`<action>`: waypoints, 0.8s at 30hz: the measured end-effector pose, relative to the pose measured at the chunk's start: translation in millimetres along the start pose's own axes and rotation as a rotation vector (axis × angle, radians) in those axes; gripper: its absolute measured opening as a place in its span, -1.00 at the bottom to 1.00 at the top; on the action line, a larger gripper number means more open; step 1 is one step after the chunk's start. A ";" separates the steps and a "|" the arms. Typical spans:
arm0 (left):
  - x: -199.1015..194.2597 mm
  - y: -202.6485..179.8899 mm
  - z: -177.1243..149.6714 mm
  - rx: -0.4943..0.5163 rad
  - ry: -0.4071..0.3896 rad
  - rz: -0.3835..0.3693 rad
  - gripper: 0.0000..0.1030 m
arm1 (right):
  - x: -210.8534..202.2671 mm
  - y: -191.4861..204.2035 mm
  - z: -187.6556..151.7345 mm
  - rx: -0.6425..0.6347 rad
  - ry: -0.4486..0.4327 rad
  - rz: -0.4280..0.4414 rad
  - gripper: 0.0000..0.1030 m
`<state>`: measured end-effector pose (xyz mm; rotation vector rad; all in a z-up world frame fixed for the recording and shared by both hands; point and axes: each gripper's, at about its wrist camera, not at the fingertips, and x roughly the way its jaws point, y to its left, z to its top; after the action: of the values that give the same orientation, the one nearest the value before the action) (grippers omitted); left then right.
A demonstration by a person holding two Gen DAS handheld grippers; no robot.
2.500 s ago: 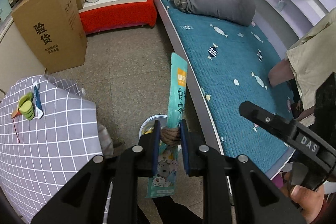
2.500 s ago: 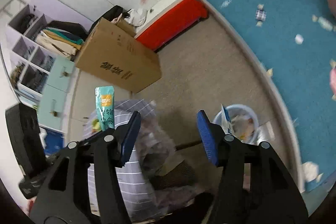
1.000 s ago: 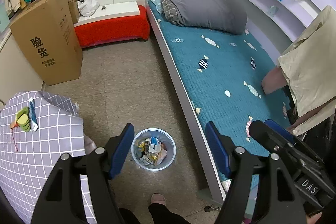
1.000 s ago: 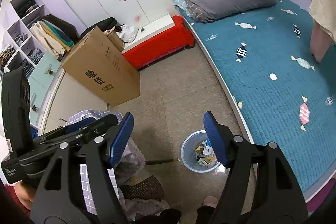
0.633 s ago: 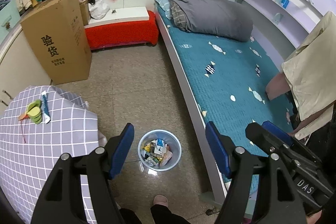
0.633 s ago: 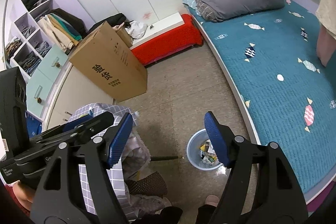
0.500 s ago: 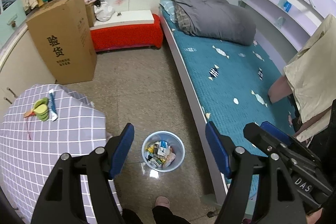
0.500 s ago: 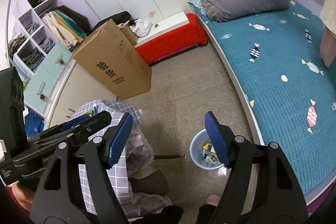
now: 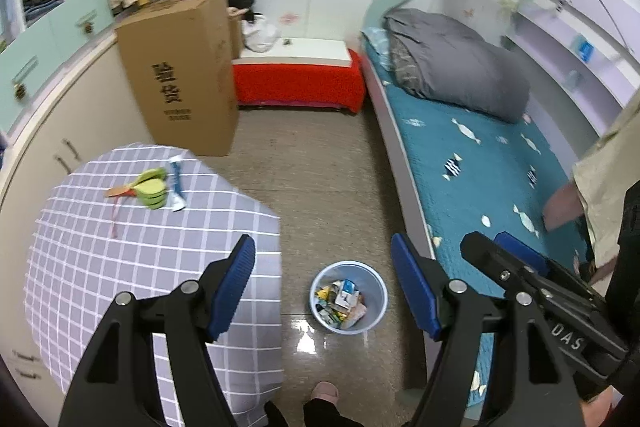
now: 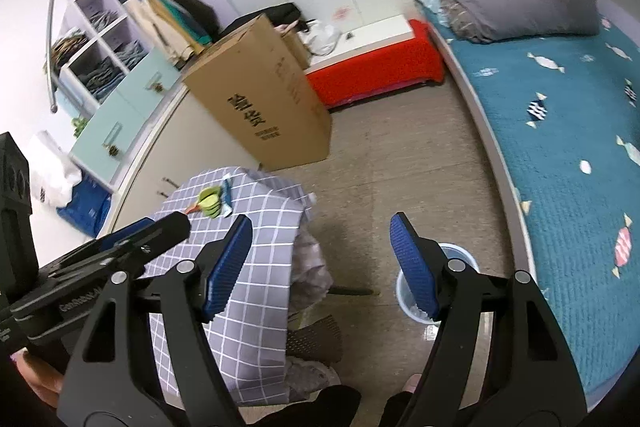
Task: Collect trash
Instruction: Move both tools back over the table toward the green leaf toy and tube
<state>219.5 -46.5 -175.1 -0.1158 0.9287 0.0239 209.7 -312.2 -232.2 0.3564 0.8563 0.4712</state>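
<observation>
A yellow-green wrapper [image 9: 152, 189] and a blue-white sachet [image 9: 176, 187] lie on the far part of the round table [image 9: 120, 267] with its grey checked cloth. On the floor stands a pale blue bin [image 9: 347, 263] holding several wrappers. My left gripper [image 9: 324, 267] hangs open and empty above the table's edge and the bin. My right gripper [image 10: 322, 239] is open and empty too; one finger hides most of the bin [image 10: 404, 293]. The wrappers [image 10: 210, 201] lie beyond it on the table. Each gripper shows in the other's view: right gripper [image 9: 490, 243], left gripper [image 10: 152, 227].
A tall cardboard box [image 9: 188, 75] stands behind the table, with a red bench [image 9: 300, 87] by the wall. The bed [image 9: 480, 155] with a teal cover runs along the right. Cabinets line the left. A person's foot [image 9: 326, 391] is at the bottom edge.
The left gripper has let go of the teal snack packet and now stands open. Both grippers have swung from the bin toward the table, which fills more of each view.
</observation>
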 end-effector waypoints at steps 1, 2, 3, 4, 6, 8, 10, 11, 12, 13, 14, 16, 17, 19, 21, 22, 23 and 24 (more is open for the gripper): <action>-3.0 6.3 -0.2 -0.012 -0.003 0.014 0.37 | 3.2 3.9 -0.8 -0.007 0.007 0.007 0.38; -5.1 12.5 -0.3 -0.020 -0.005 0.026 0.37 | 8.0 8.8 -1.4 -0.015 0.017 0.018 0.38; -6.6 18.0 0.2 -0.027 -0.006 0.035 0.38 | 11.4 12.2 -1.7 -0.020 0.024 0.025 0.38; -8.5 24.0 0.4 -0.037 -0.008 0.048 0.38 | 15.5 16.3 -2.0 -0.026 0.031 0.032 0.38; -11.5 41.5 0.7 -0.068 -0.009 0.072 0.39 | 23.5 23.1 -1.8 -0.035 0.044 0.044 0.38; -12.1 63.0 2.3 -0.110 -0.003 0.091 0.39 | 32.6 29.6 -1.4 -0.037 0.056 0.054 0.38; -10.8 83.4 4.5 -0.149 0.004 0.112 0.39 | 44.8 38.2 0.5 -0.042 0.072 0.064 0.38; -8.5 98.4 6.2 -0.179 0.008 0.124 0.40 | 48.0 39.6 0.3 -0.044 0.076 0.066 0.39; -6.0 109.4 7.7 -0.203 0.013 0.133 0.40 | 54.0 44.0 1.0 -0.050 0.084 0.069 0.39; -2.5 118.8 9.1 -0.227 0.020 0.139 0.40 | 58.9 47.0 1.0 -0.054 0.090 0.072 0.39; 0.4 126.4 10.1 -0.245 0.027 0.142 0.40 | 66.3 52.2 2.5 -0.060 0.099 0.074 0.39; 8.6 145.5 14.4 -0.289 0.044 0.149 0.40 | 76.7 59.0 4.7 -0.063 0.108 0.077 0.39; 14.0 155.3 17.2 -0.308 0.051 0.149 0.40 | 83.2 63.5 6.2 -0.066 0.113 0.077 0.39; 24.6 169.5 24.7 -0.329 0.066 0.149 0.40 | 99.1 72.5 11.1 -0.066 0.127 0.075 0.39; 35.4 185.4 33.3 -0.347 0.073 0.141 0.39 | 114.0 80.1 16.1 -0.068 0.140 0.075 0.39; 41.0 193.4 38.0 -0.352 0.076 0.139 0.40 | 124.2 86.3 18.9 -0.072 0.148 0.075 0.39; 48.5 203.3 43.4 -0.358 0.080 0.138 0.40 | 131.7 90.0 21.2 -0.075 0.156 0.074 0.39; 55.1 211.1 48.0 -0.364 0.086 0.136 0.40 | 143.6 96.4 24.1 -0.078 0.166 0.075 0.39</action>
<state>275.9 166.9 -209.6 -0.3930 1.0101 0.3161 285.4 -157.7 -262.3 0.2812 0.9852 0.6078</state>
